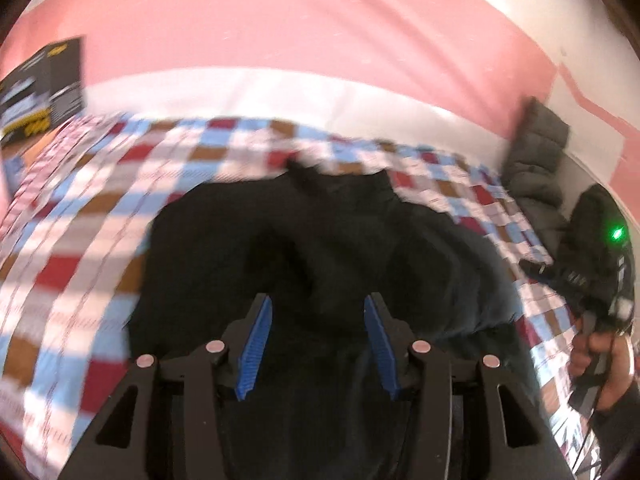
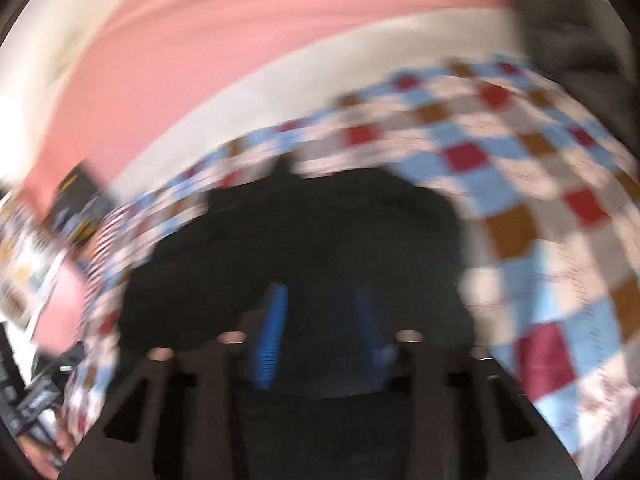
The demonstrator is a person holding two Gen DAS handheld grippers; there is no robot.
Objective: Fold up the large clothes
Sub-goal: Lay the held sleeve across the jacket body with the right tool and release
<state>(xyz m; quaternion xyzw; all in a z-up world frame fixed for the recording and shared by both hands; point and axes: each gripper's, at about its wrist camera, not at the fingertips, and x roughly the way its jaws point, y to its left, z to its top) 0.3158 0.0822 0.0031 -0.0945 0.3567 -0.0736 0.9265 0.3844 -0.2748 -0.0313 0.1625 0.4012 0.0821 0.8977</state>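
A large black garment [image 1: 328, 240] lies bunched on a checked bedspread [image 1: 80, 216]. My left gripper [image 1: 318, 312] hovers over its near part, its blue-padded jaws open with nothing between them. In the left wrist view the other gripper [image 1: 596, 280], with a green light, is held by a hand at the garment's right edge. The right wrist view is heavily blurred: the black garment [image 2: 320, 232] fills the middle, and my right gripper [image 2: 320, 312] is above it with its blue fingers apart and seemingly empty.
A grey padded jacket [image 1: 540, 160] leans against the wall at the bed's far right. A dark printed box [image 1: 40, 88] stands at the far left. A pink and white wall [image 1: 320, 40] runs behind the bed. The checked bedspread [image 2: 540, 200] spreads to the right.
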